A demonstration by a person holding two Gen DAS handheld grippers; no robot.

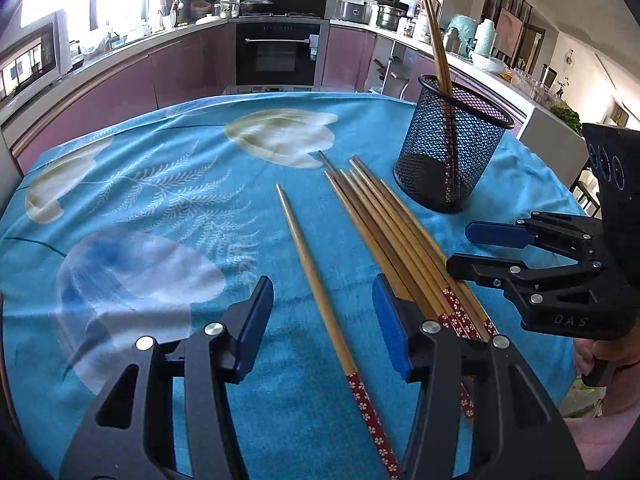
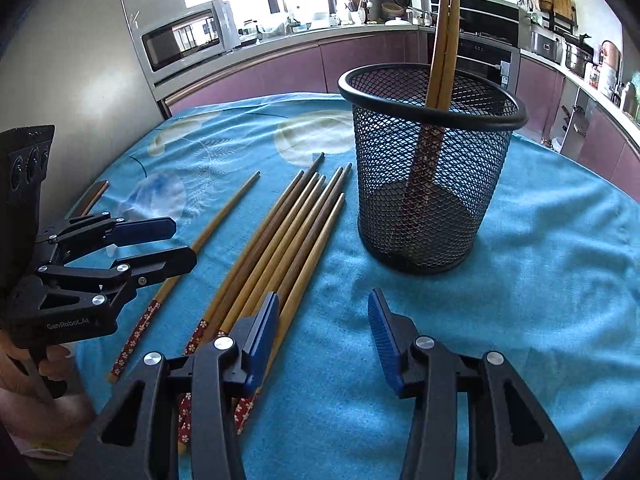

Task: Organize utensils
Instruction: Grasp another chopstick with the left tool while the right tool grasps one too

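A table under a blue flowered cloth (image 1: 168,200) stands in a kitchen with purple cabinets (image 1: 176,68) and an oven (image 1: 278,54). Loose chopsticks (image 2: 280,236) lie mid-table beside a mesh holder (image 2: 430,168) holding two. The left gripper (image 1: 324,320) and right gripper (image 2: 324,336) hover partly spread, empty.

table (image 1: 120,208): blue floral cloth | chopsticks (image 1: 392,224) | mesh holder (image 1: 452,152)
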